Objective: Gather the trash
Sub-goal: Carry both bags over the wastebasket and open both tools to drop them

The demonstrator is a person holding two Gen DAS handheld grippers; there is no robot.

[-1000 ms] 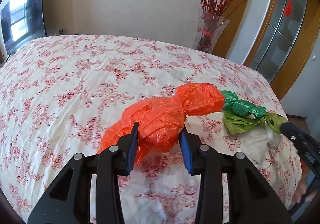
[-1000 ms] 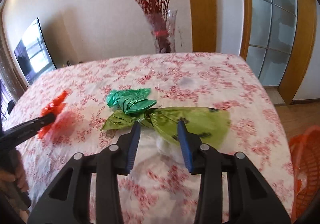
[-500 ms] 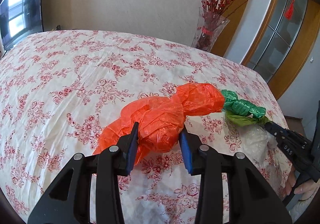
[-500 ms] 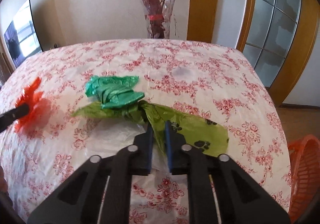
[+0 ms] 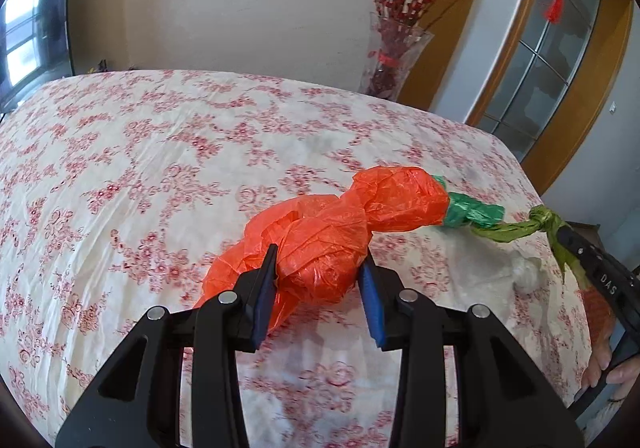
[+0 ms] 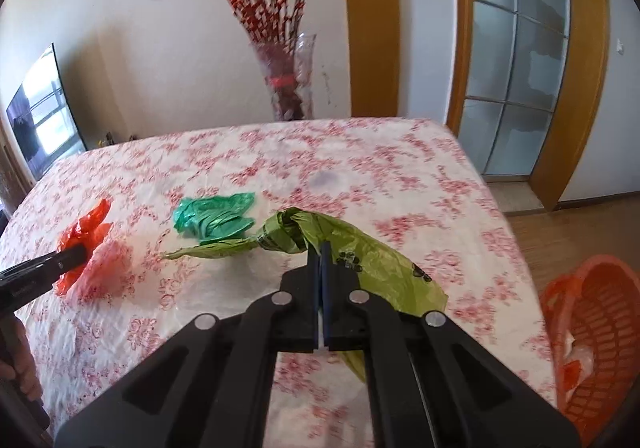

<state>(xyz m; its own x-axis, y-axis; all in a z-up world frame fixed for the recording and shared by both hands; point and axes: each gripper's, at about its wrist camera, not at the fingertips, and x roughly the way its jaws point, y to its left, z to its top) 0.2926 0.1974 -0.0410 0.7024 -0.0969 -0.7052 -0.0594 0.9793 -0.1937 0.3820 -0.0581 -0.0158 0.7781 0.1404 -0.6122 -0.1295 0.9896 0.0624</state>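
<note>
Your right gripper [image 6: 322, 253] is clenched on the light-green bag [image 6: 372, 260] at center frame; your left gripper [image 5: 320, 268] sits released around the orange bag [image 5: 320, 236].

Each black hand-held gripper [image 5: 318, 284] [image 6: 322, 268] has blue pads, silver screws.

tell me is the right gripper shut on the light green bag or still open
Shut on it. The right gripper has its blue fingers pressed together with the light green bag pinched between them, its knotted end raised off the tablecloth.
</note>
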